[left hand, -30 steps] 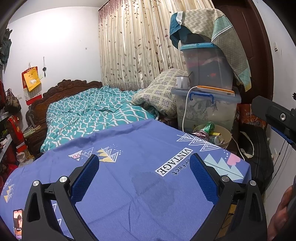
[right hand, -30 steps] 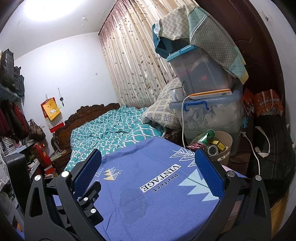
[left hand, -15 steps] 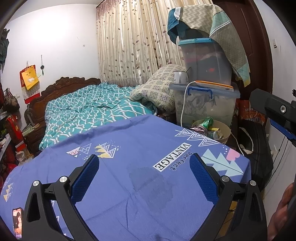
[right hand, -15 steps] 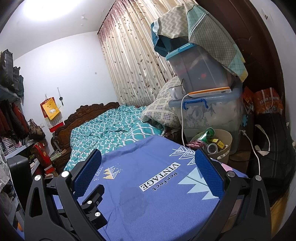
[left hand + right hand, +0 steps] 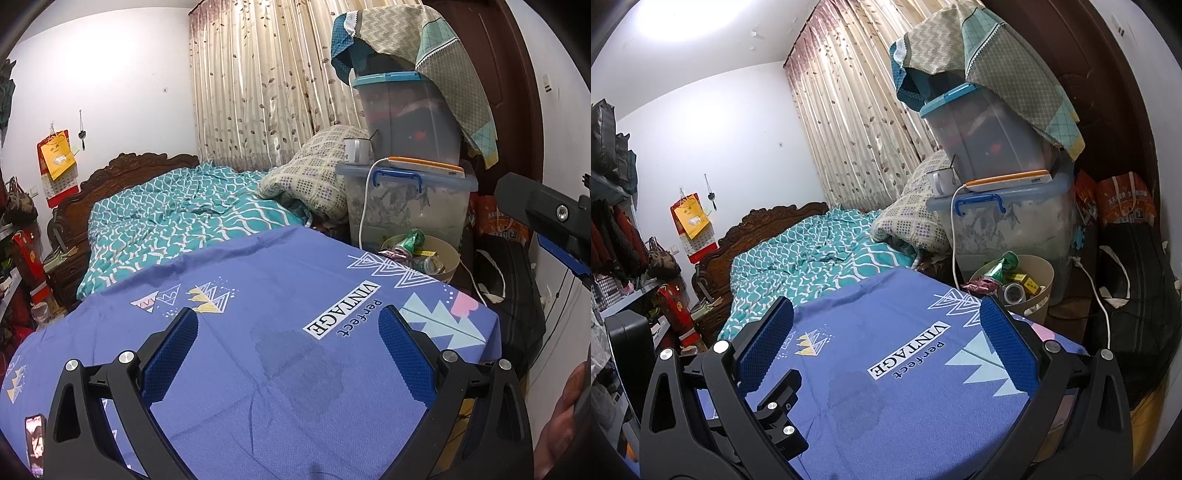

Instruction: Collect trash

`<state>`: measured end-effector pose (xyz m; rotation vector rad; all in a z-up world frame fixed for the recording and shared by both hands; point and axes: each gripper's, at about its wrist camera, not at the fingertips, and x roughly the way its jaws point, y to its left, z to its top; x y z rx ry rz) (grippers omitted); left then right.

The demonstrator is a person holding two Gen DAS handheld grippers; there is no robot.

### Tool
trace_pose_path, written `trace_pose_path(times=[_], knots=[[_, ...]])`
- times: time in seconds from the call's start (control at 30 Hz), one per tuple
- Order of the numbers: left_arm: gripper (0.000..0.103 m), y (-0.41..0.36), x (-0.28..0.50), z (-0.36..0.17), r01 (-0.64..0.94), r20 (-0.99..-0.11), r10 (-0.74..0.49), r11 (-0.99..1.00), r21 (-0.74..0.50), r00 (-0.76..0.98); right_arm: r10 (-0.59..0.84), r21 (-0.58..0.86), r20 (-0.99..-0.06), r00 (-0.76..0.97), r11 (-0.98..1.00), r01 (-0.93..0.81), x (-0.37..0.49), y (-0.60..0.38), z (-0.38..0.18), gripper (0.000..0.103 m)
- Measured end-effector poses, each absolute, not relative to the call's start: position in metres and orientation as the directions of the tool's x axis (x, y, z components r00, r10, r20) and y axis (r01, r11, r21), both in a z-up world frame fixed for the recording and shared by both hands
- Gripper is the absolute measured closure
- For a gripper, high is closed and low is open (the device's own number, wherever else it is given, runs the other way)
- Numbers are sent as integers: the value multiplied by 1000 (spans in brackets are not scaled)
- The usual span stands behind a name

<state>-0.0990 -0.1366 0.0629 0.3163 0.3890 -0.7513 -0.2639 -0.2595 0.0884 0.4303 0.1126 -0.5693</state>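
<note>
Left gripper (image 5: 288, 325): raised and tipped slightly down since a second ago; trash bin (image 5: 448, 258) and storage boxes (image 5: 410, 206) sit a little lower-left in its view, more blue sheet (image 5: 258, 280) shows.

Right gripper (image 5: 886, 325): drawn up slightly; the bin (image 5: 1043, 284) appears marginally farther off. Left gripper body now juts further into its lower-left view.

Jaw spread: unchanged, not listed.

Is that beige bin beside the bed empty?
No, the beige bin already holds trash: a crushed green can, a yellow box and a roll of tape show above its rim.
</note>
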Motion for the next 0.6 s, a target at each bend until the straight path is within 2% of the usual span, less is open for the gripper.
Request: trace_pose_path(times=[0.6], knots=[[9, -136, -102, 57, 734, -464, -611, 665, 138, 641, -498, 364, -230, 836, 753, 549, -264, -256, 81, 3]])
